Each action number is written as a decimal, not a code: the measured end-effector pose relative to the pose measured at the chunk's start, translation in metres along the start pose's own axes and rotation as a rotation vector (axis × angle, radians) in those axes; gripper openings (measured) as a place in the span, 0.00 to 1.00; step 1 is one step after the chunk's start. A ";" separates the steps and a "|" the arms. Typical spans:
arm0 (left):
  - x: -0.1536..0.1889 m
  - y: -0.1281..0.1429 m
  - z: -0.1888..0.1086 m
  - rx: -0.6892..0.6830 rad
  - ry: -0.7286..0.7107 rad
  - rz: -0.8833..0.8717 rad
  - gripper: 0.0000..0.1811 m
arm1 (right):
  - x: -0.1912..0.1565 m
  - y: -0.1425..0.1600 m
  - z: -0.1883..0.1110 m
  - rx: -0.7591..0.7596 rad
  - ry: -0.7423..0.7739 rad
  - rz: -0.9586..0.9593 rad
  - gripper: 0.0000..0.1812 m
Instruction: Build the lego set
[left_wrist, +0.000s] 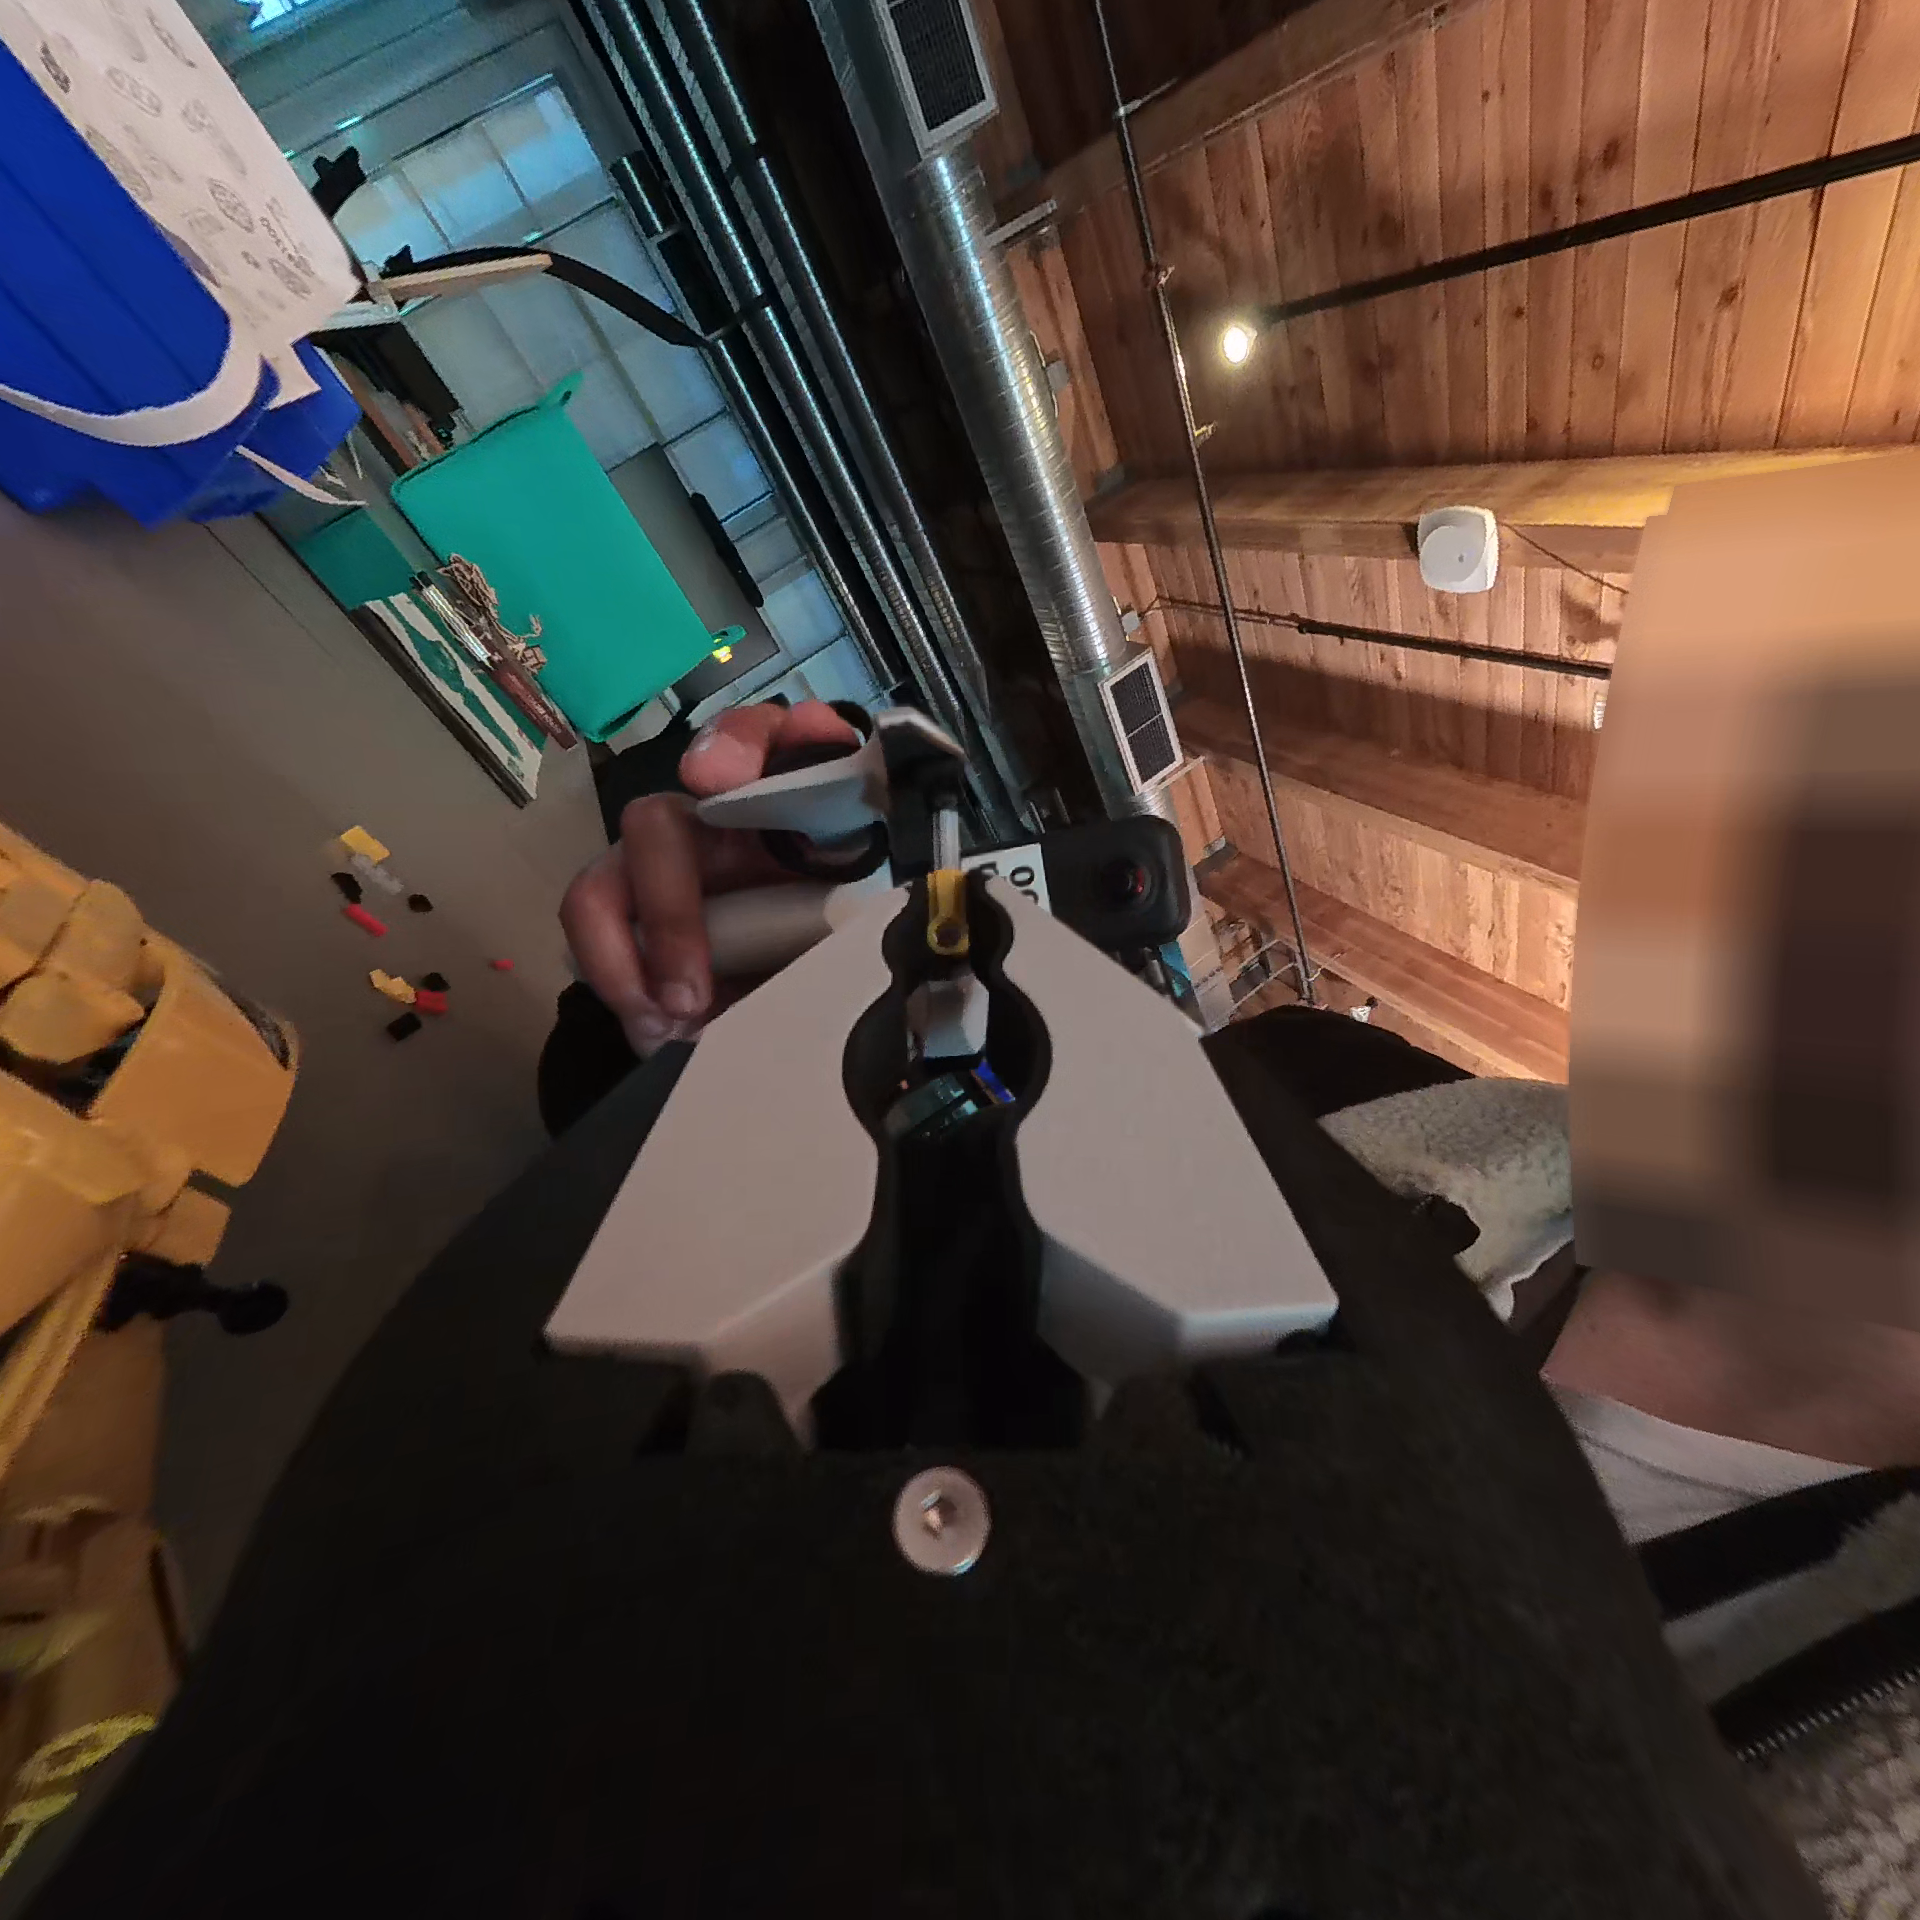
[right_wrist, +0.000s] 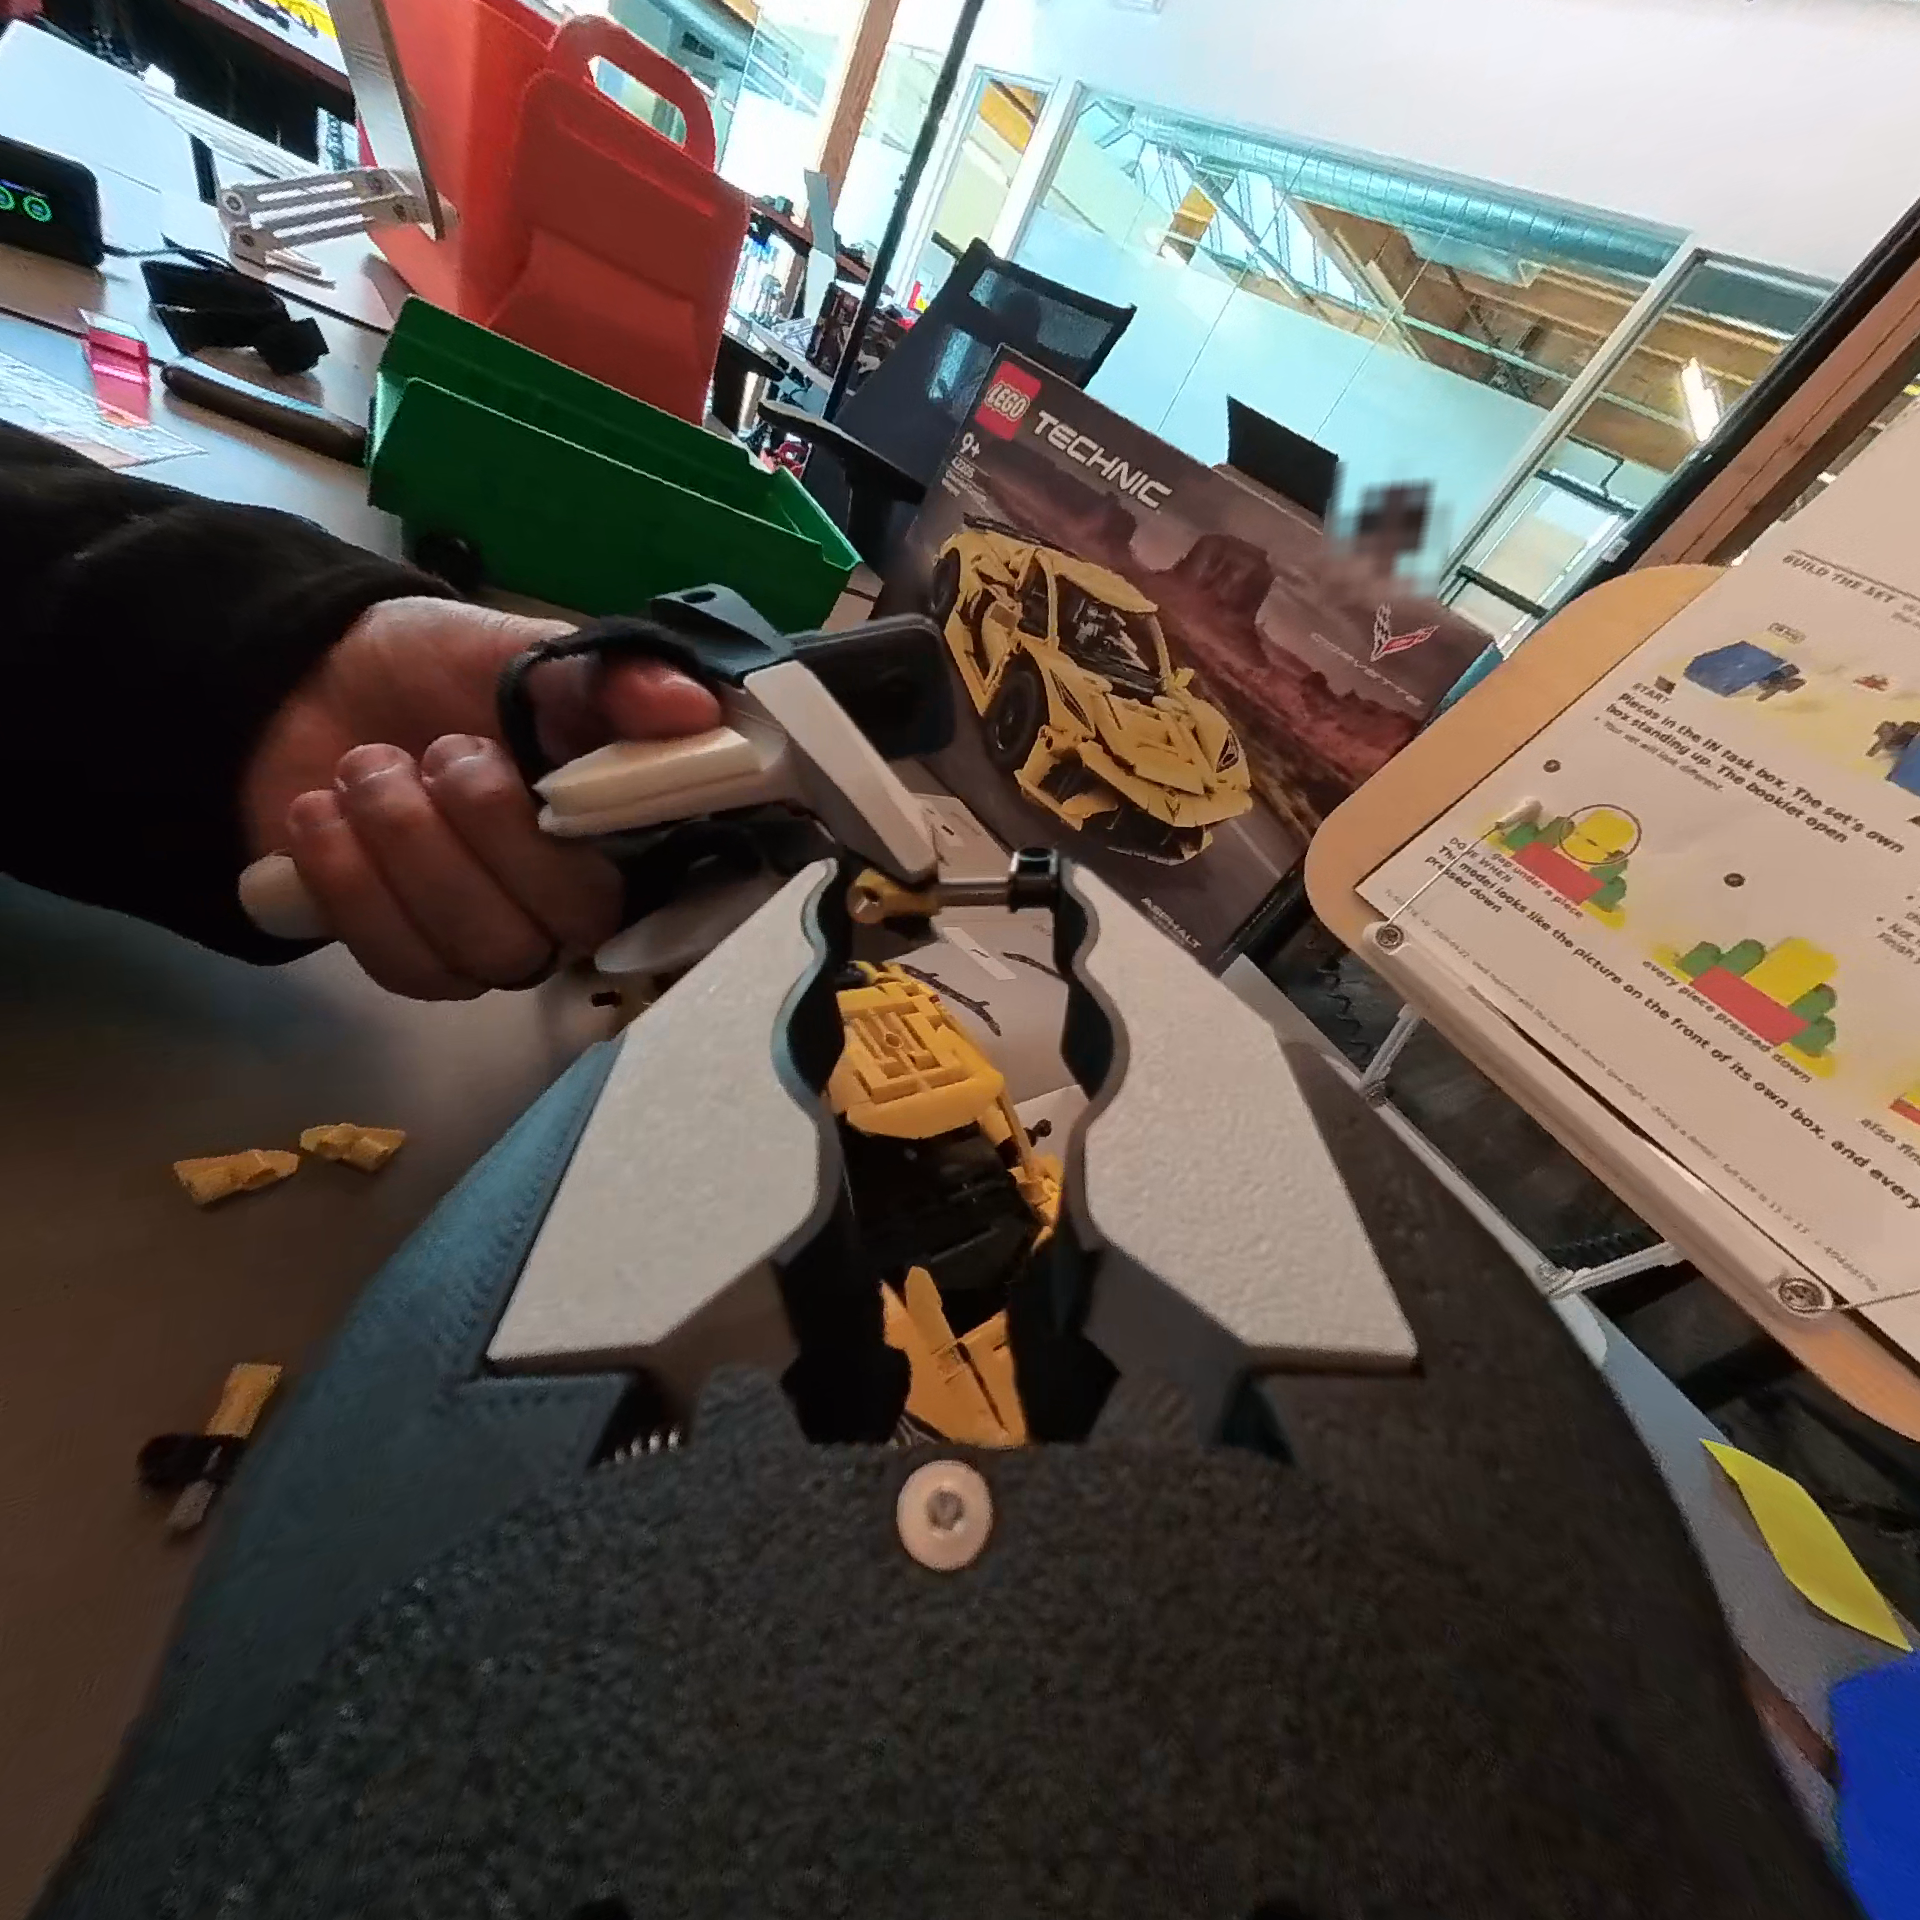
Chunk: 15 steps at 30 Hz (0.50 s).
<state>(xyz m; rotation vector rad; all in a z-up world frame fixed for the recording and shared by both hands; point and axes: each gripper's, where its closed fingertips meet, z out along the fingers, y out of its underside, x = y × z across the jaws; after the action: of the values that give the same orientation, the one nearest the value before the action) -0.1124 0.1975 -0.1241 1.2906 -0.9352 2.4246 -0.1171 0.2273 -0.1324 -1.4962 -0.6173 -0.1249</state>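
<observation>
A small assembly is held in the air between both grippers: a yellow connector (right_wrist: 881, 898), a grey axle (right_wrist: 971, 888) and a black connector (right_wrist: 1034, 864). My left gripper (left_wrist: 945, 920) is shut on the yellow connector (left_wrist: 945, 906), and the axle (left_wrist: 948, 831) runs on from it. It also shows in the right wrist view (right_wrist: 904, 857), coming in from the left. My right gripper (right_wrist: 945, 894) has the assembly lying across its tips, with each end against a pad. The yellow car model (right_wrist: 914, 1091) lies on the table below it.
The set's box (right_wrist: 1143, 675) stands behind, beside a green bin (right_wrist: 582, 488) and a red bin (right_wrist: 613, 208). An instruction board (right_wrist: 1662, 935) leans at the right. Loose pieces lie on the table (right_wrist: 281, 1153) (left_wrist: 390, 935). Blue (left_wrist: 104, 312) and teal (left_wrist: 551, 561) bins stand farther off. My two grippers' fingertips are within a few centimetres of each other.
</observation>
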 end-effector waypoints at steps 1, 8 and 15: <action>0.000 0.000 0.000 -0.002 -0.005 0.005 0.04 | 0.000 0.000 0.000 -0.005 -0.002 0.000 0.21; -0.001 -0.002 -0.001 0.022 -0.016 -0.008 0.04 | 0.001 0.002 0.001 -0.018 0.016 -0.016 0.21; -0.015 -0.007 -0.005 0.043 -0.121 0.029 0.04 | 0.010 0.009 0.005 -0.043 0.115 -0.090 0.25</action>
<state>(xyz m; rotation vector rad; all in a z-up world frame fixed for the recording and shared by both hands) -0.1038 0.2077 -0.1355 1.4629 -0.9433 2.4236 -0.1057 0.2359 -0.1362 -1.4919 -0.5920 -0.2930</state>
